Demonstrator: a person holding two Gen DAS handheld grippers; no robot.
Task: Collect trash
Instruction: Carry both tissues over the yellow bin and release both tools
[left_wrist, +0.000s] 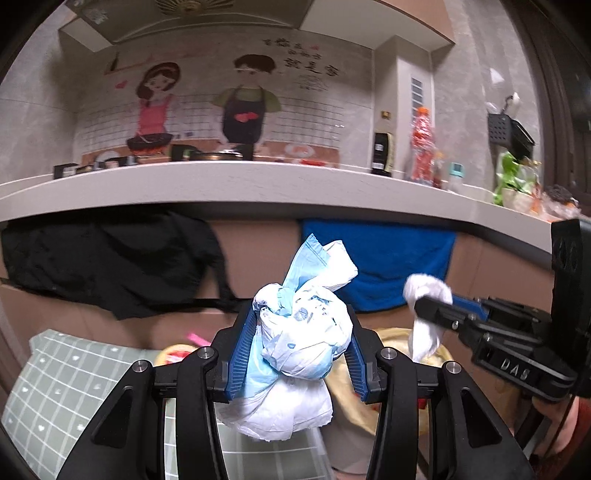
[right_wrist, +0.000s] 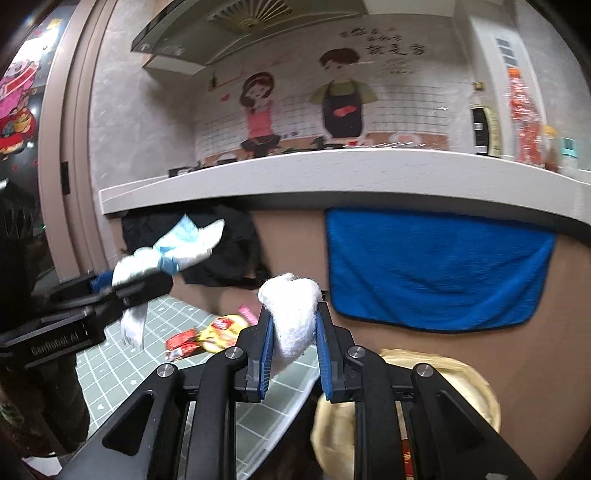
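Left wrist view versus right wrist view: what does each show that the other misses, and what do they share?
Only the left wrist view shows the green plant at the counter's far end and a hanging black perforated holder. Only the right wrist view shows red and yellow wrappers on the green checked mat and the doorway decorations. Both show the left gripper clamping a blue-and-white wad, the right gripper clamping white tissue, and the blue towel.
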